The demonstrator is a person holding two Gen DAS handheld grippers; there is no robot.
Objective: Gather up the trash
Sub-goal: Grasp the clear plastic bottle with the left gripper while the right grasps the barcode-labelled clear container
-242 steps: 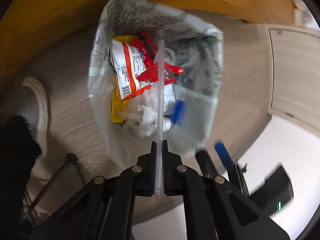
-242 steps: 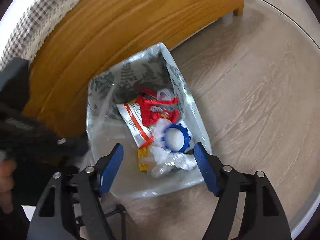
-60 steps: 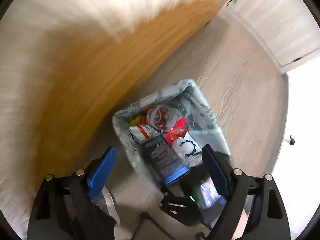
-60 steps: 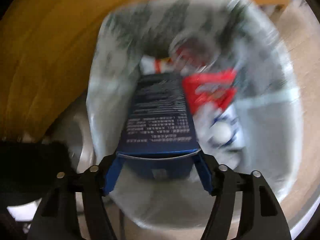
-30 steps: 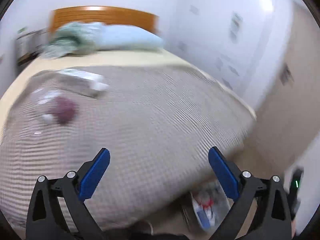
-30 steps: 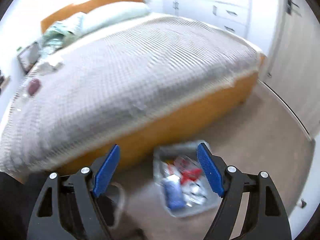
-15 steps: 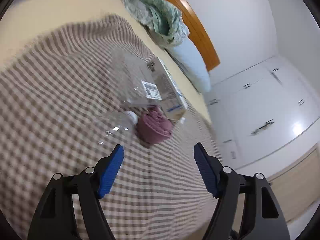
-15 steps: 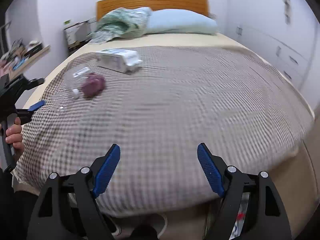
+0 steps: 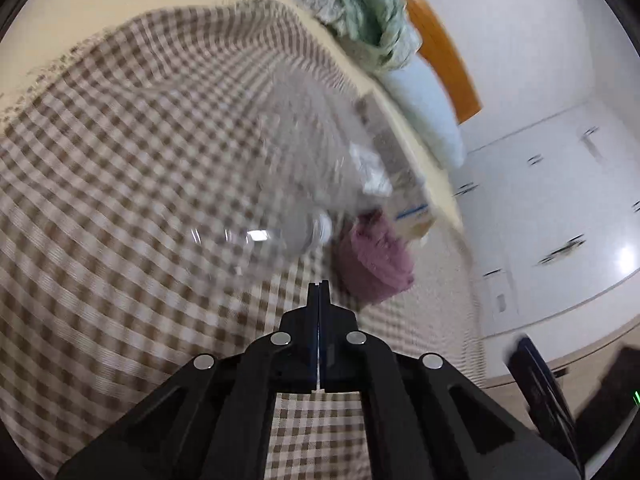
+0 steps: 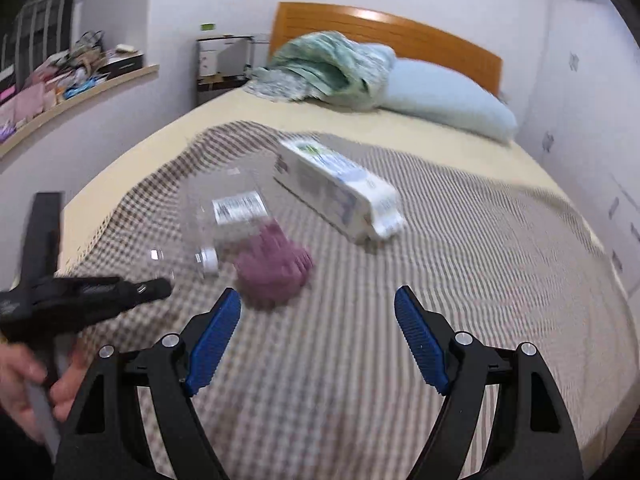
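On the checkered bedspread (image 10: 460, 264) lie a clear plastic bottle (image 10: 224, 216) with a white cap, a purple crumpled cloth (image 10: 276, 266) and a white tissue pack (image 10: 340, 192). My left gripper (image 9: 319, 286) is shut and empty, just short of the bottle (image 9: 288, 208) and the purple cloth (image 9: 378, 258). It also shows in the right wrist view (image 10: 160, 288), left of the bottle cap. My right gripper (image 10: 318, 322) is open and empty, above the bedspread in front of the purple cloth.
A green blanket (image 10: 324, 68) and a pale blue pillow (image 10: 444, 98) lie by the wooden headboard (image 10: 384, 38). A cluttered shelf (image 10: 60, 88) runs along the left wall. White wardrobes (image 9: 560, 220) stand beyond the bed.
The left gripper has shut and come closer to the bottle. The right gripper has moved in toward the purple cloth and stays open.
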